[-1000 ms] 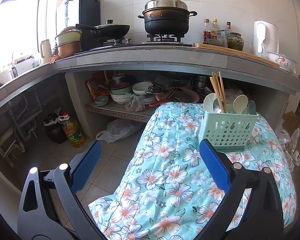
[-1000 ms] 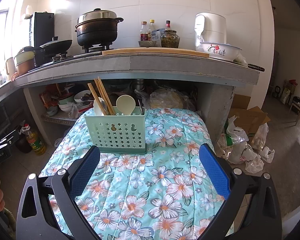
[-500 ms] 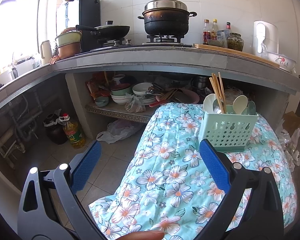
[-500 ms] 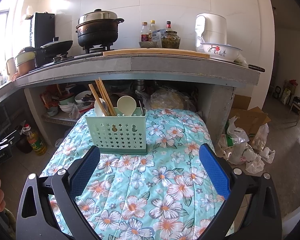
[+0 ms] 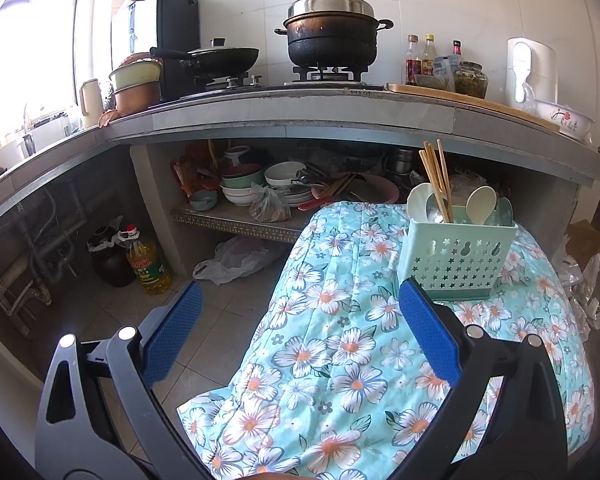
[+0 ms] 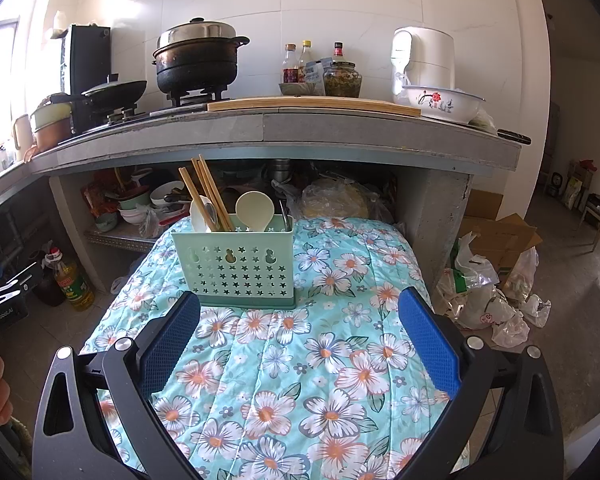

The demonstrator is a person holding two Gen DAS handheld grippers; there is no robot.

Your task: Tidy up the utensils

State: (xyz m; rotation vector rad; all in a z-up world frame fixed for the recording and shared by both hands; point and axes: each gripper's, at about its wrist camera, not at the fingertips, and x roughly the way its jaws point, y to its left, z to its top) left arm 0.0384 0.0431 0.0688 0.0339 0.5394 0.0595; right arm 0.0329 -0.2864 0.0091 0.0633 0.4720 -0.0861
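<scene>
Nothing has shifted. Both jaws gape wide, empty. In the holder (image 6: 233, 266), light, stiff chopsticks (image 6: 204, 192) invite pinching mid-shaft.

Open flowered cloth (image 6: 300, 360) is lying before my right gripper (image 6: 299, 334); only the utensil basket (image 6: 236, 268) is standing ahead, the counter (image 6: 340, 136) overhanging behind it.

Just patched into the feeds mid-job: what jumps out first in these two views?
The mint-green utensil caddy stands upright on the floral quilt, holding wooden chopsticks and pale spoons. Behind it runs a grey kitchen counter with a big black lidded pot on the stove. Both the left gripper and right gripper are open and empty, the caddy just beyond the right one's blue fingers.
</scene>
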